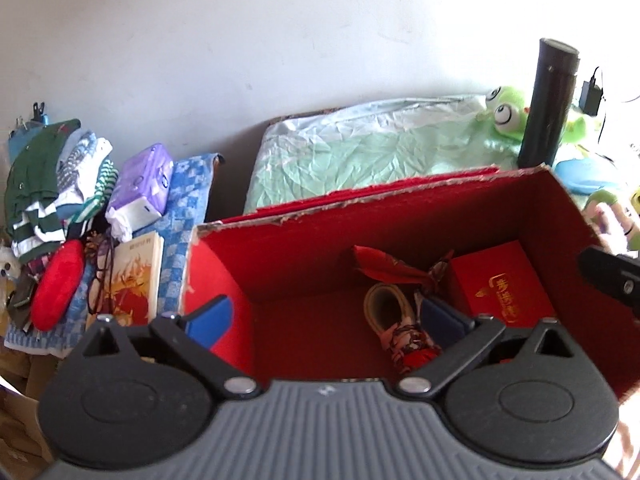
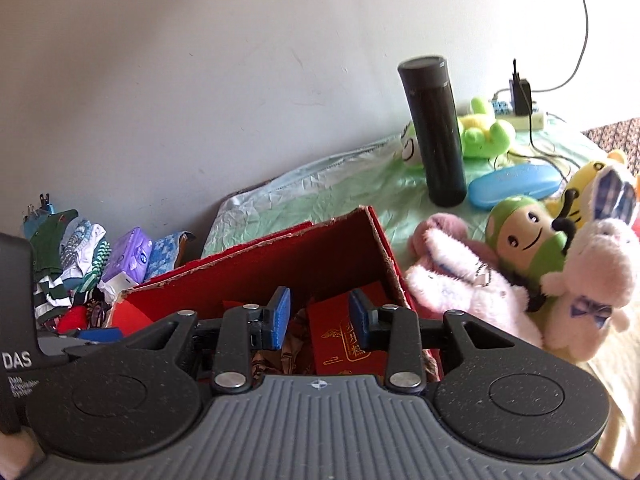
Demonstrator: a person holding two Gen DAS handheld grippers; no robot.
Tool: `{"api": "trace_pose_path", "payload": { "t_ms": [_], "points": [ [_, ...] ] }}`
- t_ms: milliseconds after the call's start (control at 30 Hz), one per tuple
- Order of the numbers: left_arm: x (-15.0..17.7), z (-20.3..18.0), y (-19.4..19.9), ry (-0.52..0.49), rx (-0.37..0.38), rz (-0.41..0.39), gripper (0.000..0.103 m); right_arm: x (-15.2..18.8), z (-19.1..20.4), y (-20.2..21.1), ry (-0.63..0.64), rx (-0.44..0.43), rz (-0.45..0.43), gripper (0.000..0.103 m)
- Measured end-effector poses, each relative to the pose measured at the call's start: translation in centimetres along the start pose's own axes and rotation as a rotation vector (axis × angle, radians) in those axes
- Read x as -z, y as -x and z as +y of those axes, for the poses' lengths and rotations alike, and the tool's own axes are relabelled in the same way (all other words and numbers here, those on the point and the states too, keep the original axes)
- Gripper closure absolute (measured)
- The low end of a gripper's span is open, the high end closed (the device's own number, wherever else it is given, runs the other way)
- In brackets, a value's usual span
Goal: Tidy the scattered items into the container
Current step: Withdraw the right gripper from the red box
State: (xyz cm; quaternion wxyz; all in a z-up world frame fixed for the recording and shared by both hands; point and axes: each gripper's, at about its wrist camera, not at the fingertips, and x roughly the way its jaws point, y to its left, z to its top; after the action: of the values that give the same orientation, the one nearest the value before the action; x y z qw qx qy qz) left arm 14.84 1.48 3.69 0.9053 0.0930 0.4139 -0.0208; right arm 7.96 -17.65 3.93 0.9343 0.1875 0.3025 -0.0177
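A red open box (image 1: 400, 200) (image 2: 280, 258) stands on the bed. Inside it lie a red gift box (image 1: 502, 282) (image 2: 344, 334), a rolled cream item (image 1: 386, 310) and patterned red cloth (image 1: 390, 266). My left gripper (image 1: 326, 320) is open and empty, with its blue pads wide apart above the box's inside. My right gripper (image 2: 318, 316) is open and empty over the box's right part, above the red gift box. Scattered to the right are a black flask (image 2: 434, 132) (image 1: 548, 104), a blue case (image 2: 514, 185), a pink plush (image 2: 460, 280), a green-faced plush (image 2: 528, 236) and a pale rabbit plush (image 2: 592, 272).
A green frog plush (image 1: 504, 118) (image 2: 482, 132) lies behind the flask on the green sheet (image 1: 360, 148). At left are folded clothes (image 1: 52, 184), a purple tissue pack (image 1: 142, 182), a book (image 1: 136, 280) and a red cushion (image 1: 56, 286). A charger and cable (image 2: 520, 96) lie at the back right.
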Motion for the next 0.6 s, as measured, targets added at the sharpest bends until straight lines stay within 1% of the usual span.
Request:
{"api": "trace_pose_path", "payload": {
  "t_ms": [233, 367, 467, 600],
  "points": [
    [0.9, 0.2, 2.5, 0.019, 0.02, -0.013, 0.002, 1.0, 0.2, 3.2, 0.039, -0.02, -0.039, 0.067],
    [1.7, 0.0, 3.8, 0.026, 0.034, -0.012, 0.002, 1.9, 0.0, 4.8, 0.061, -0.025, -0.06, 0.06],
    [2.4, -0.4, 4.6, 0.017, 0.031, -0.021, 0.002, 2.7, -0.1, 5.6, 0.073, -0.03, -0.059, 0.06],
    [3.2, -0.5, 5.5, 0.014, 0.033, -0.023, 0.002, 3.8, -0.7, 6.3, 0.058, -0.047, -0.061, 0.06]
  ]
}}
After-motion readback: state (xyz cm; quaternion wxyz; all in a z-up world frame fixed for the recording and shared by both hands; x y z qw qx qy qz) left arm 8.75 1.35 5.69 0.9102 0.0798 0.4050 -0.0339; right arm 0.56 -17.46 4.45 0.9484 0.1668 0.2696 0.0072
